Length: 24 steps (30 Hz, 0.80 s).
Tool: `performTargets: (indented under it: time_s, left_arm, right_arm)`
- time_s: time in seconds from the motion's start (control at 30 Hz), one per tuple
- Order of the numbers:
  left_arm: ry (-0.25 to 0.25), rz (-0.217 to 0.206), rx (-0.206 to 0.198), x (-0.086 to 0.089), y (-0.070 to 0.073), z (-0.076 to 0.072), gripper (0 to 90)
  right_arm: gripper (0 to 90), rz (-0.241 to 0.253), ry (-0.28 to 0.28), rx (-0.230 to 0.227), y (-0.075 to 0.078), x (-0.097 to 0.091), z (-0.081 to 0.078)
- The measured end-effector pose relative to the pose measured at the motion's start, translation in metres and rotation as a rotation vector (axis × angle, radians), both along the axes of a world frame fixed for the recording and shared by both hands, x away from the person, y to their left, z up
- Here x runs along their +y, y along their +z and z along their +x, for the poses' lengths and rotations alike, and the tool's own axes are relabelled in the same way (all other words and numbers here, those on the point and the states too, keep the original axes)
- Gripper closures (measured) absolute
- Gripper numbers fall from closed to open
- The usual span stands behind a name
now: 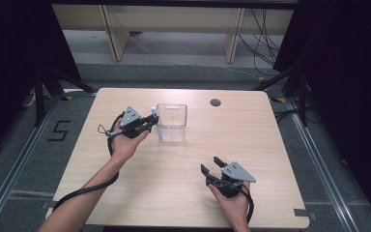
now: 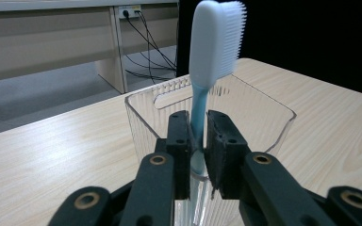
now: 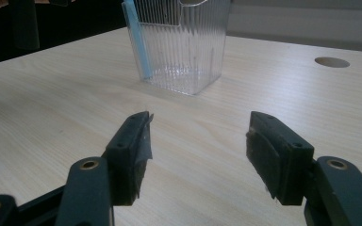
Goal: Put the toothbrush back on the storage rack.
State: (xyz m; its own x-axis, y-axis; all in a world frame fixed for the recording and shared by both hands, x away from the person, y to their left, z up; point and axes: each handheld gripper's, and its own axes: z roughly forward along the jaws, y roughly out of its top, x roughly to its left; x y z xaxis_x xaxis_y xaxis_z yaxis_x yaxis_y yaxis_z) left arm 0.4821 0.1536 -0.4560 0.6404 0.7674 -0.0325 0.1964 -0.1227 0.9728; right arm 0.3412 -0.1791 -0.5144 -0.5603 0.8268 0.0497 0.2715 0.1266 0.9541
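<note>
A clear ribbed plastic cup (image 1: 172, 123) stands on the table's far middle. A toothbrush (image 2: 217, 42) with a white head and pale blue handle stands upright in the cup (image 2: 264, 117), leaning at its wall. My left gripper (image 2: 198, 117) reaches over the rim with the handle between its pads; the pads stand slightly apart from it, so it is open. In the high view the left gripper (image 1: 152, 123) is at the cup's left side. My right gripper (image 1: 211, 163) rests open and empty near the front right. In the right gripper view its gripper (image 3: 198, 127) faces the cup (image 3: 188, 47) and the blue handle (image 3: 139, 42).
The wooden table (image 1: 140, 193) has a round cable hole (image 1: 215, 102) at its far right side. Cables trail from both grippers over the front edge. Desks and wires stand on the floor beyond the far edge.
</note>
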Motion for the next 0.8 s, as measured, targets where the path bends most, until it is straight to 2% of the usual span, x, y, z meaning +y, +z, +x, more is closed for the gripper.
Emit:
performTargets:
  time_s: [0.1,0.13,0.2,0.23,0.33,0.37,0.43,0.57,0.6,0.63,0.67,0.7,0.77,0.8]
  left_arm:
    - [0.010,-0.010,0.005,0.001,0.000,0.000,75.2]
    - [0.011,-0.011,0.009,0.002,0.000,0.000,73.7]
    - [0.018,-0.014,0.009,0.004,0.000,-0.001,70.6]
    - [0.020,-0.016,0.009,0.004,0.000,-0.001,68.6]
    - [0.026,-0.032,0.008,0.007,0.000,-0.001,64.7]
    - [0.026,-0.043,0.007,0.009,0.001,-0.001,59.5]
    - [0.034,-0.056,0.010,0.011,0.001,-0.002,55.2]
    - [0.043,-0.074,0.025,0.014,0.001,-0.004,46.7]
    - [0.046,-0.076,0.031,0.014,0.000,-0.005,44.8]
    - [0.047,-0.073,0.034,0.013,0.000,-0.006,42.7]
    - [0.049,-0.075,0.038,0.013,0.000,-0.007,40.9]
    - [0.047,-0.073,0.038,0.012,0.000,-0.008,39.6]
    - [0.042,-0.066,0.035,0.011,0.000,-0.010,37.3]
    - [0.039,-0.058,0.031,0.011,0.001,-0.011,36.5]
  right_arm:
    - [41.0,-0.014,-0.007,0.000,0.001,-0.001,-0.001]
    - [41.0,0.015,-0.018,0.040,0.002,0.001,-0.004]
    - [41.0,-0.009,-0.011,0.006,0.002,-0.002,-0.001]
    - [41.0,0.012,-0.009,0.019,0.001,-0.001,-0.002]
    - [40.9,0.010,-0.005,0.009,0.001,-0.001,-0.001]
    - [40.9,-0.012,-0.022,0.008,0.002,-0.003,-0.002]
    - [40.8,-0.015,-0.024,0.002,0.002,-0.003,-0.002]
    - [40.6,-0.004,-0.021,0.016,0.002,-0.003,-0.002]
    - [40.6,-0.014,-0.023,0.004,0.002,-0.004,-0.002]
    - [40.6,-0.007,-0.014,0.020,0.002,-0.003,-0.002]
    - [40.6,-0.026,-0.017,-0.008,0.003,-0.004,-0.001]
    - [40.5,-0.026,-0.017,-0.008,0.003,-0.003,-0.001]
    - [40.5,0.003,-0.016,0.008,0.003,-0.002,-0.002]
    - [40.5,-0.006,-0.012,-0.007,0.003,-0.004,-0.001]
